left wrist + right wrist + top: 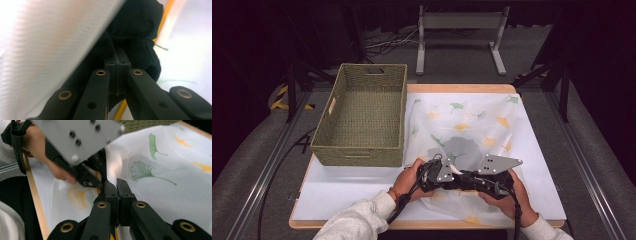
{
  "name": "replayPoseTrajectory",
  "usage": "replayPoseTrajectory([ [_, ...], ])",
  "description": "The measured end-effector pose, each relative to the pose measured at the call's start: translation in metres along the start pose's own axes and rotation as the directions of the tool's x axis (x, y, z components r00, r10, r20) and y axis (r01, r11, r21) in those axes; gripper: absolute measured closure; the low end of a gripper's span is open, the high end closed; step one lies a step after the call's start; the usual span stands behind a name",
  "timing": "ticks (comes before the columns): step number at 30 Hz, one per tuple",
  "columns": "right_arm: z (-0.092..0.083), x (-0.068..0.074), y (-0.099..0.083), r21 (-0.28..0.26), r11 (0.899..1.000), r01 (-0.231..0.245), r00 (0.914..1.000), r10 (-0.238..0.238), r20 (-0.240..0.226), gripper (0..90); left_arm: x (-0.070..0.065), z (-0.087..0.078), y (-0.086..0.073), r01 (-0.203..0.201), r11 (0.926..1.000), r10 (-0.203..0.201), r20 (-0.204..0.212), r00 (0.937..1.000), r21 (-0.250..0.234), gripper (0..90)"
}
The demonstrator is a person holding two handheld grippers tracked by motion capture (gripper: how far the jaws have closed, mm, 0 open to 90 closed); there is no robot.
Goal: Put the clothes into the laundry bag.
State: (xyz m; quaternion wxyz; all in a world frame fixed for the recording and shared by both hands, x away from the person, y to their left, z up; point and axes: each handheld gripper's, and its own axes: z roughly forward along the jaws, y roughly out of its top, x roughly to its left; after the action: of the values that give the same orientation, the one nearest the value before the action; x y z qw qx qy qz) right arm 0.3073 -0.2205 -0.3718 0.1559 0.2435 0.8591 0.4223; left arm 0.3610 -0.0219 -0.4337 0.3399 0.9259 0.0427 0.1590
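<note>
Now both hand-held grippers, L (117, 75) & R (117, 195), clenched on leaf-print cloth (472, 125); no legible text.

Cloth (50, 45): blurred streak in left gripper view, pattern unreadable. Dark fabric mass (140, 37) beyond the fingers (100, 85): possibly a sleeve, unidentifiable. Bench (337, 192) near edge: partly hidden by forearms in high view.
</note>
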Motion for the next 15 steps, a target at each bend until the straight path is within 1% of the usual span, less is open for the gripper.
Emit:
replayPoseTrajectory([
  [2, 0.002, 0.0, -0.001, 0.014, 1.0, -0.003, 1.0, 0.003, 0.002, 88.8, 0.002, 0.003, 0.0, 0.003, 1.0, -0.003, -0.043, 0.9991, 0.002, 90.0],
  [3, 0.002, -0.001, -0.001, 0.019, 1.0, -0.006, 1.0, 0.006, 0.0, 88.8, 0.005, 0.004, -0.001, 0.013, 0.9999, -0.013, -0.062, 0.998, -0.003, 90.0],
  [5, 0.003, -0.001, -0.002, 0.024, 1.0, -0.008, 1.0, 0.008, -0.001, 88.8, 0.009, 0.007, -0.002, 0.048, 0.9986, -0.05, -0.089, 0.9948, -0.02, 90.0],
  [8, 0.005, 0.0, -0.002, 0.031, 0.999, -0.007, 1.0, 0.007, -0.001, 88.8, 0.015, 0.008, -0.003, 0.082, 0.9963, -0.085, -0.119, 0.9893, -0.025, 90.0],
  [11, 0.007, -0.001, -0.005, 0.044, 0.999, -0.005, 1.0, 0.005, -0.002, 88.8, 0.017, 0.003, -0.004, 0.098, 0.9946, -0.101, -0.103, 0.9896, -0.035, 90.0],
  [12, 0.007, -0.002, -0.005, 0.045, 0.999, -0.005, 1.0, 0.005, -0.003, 88.8, 0.017, -0.002, -0.005, 0.099, 0.9943, -0.102, -0.086, 0.991, -0.039, 90.0],
  [13, 0.006, -0.002, -0.006, 0.049, 0.999, -0.003, 1.0, 0.003, 0.0, 88.8, 0.017, -0.007, -0.006, 0.096, 0.9937, -0.1, -0.067, 0.9928, -0.057, 90.0],
  [15, 0.005, -0.003, -0.007, 0.052, 0.999, 0.002, 1.0, -0.002, 0.007, 88.8, 0.017, -0.021, -0.009, 0.112, 0.9902, -0.115, -0.042, 0.9924, -0.084, 89.8],
])
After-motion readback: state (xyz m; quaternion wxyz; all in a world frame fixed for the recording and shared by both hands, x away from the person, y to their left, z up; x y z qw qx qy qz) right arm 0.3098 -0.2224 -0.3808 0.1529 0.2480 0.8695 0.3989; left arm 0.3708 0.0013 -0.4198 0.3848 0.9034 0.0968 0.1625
